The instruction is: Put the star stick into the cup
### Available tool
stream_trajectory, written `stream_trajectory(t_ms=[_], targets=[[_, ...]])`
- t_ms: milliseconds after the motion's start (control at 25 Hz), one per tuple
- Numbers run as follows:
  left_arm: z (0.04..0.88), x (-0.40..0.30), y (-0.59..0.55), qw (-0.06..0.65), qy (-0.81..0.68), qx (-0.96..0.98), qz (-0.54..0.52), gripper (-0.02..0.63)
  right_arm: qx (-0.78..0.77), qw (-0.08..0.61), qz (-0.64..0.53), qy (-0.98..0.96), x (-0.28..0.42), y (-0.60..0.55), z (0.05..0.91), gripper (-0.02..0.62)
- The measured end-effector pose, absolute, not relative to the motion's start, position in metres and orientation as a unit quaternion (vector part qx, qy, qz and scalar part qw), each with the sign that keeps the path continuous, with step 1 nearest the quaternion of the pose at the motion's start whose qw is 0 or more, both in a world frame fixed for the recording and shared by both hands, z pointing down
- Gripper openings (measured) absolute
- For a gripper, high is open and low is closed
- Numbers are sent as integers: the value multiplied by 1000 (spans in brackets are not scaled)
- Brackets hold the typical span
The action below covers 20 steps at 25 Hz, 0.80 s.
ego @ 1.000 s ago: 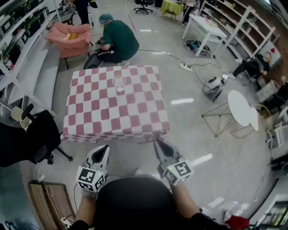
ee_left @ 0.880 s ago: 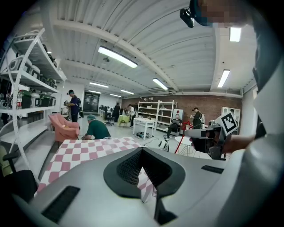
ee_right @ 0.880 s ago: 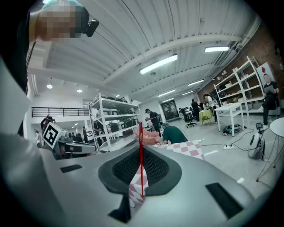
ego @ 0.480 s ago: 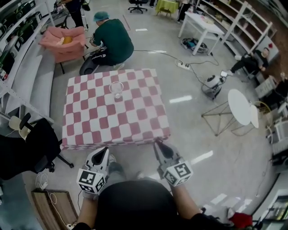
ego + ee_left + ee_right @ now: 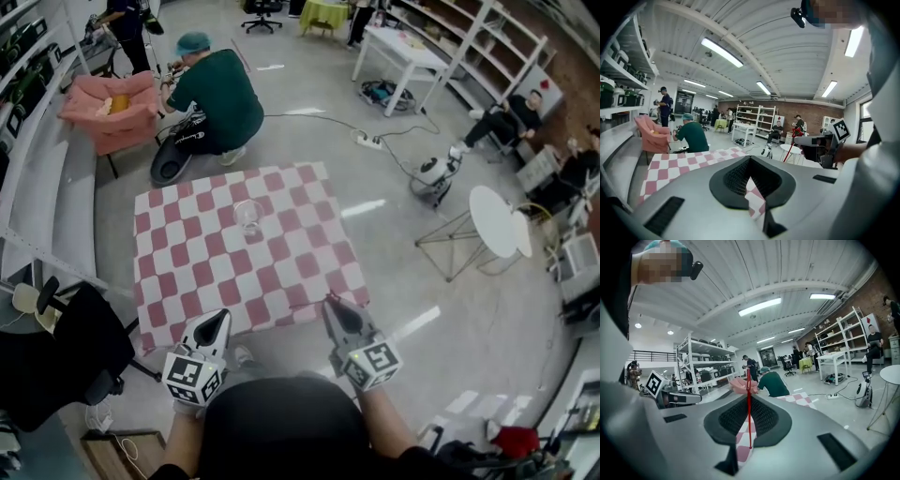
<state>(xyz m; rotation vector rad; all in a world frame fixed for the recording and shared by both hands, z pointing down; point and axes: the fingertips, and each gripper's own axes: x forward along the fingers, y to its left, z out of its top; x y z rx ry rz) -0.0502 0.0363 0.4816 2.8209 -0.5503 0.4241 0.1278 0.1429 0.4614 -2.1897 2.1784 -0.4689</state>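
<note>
Approach stage; nothing delivered yet. Pinched nearly closed on the thin red shaft of the star stick (image 5: 749, 420), held upright with its star end up: right gripper (image 5: 328, 303). Jaws together and nothing between them at left gripper (image 5: 221, 315). Standing upright toward the far side of the checkered table (image 5: 178, 281), well apart from both grippers: clear cup (image 5: 247, 216). Next, by judgement: close in on the table, reach over the cup mouth, keep the shaft vertical, lower the bottom end inside the rim, then release without knocking the cup.
</note>
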Motion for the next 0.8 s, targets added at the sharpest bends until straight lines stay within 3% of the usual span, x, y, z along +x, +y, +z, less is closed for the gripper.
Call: stream_trajectory(t_ms=[800], targets=[[485, -53, -71, 114, -115, 975, 152, 40, -746, 17, -139, 651, 118, 38, 442, 27]])
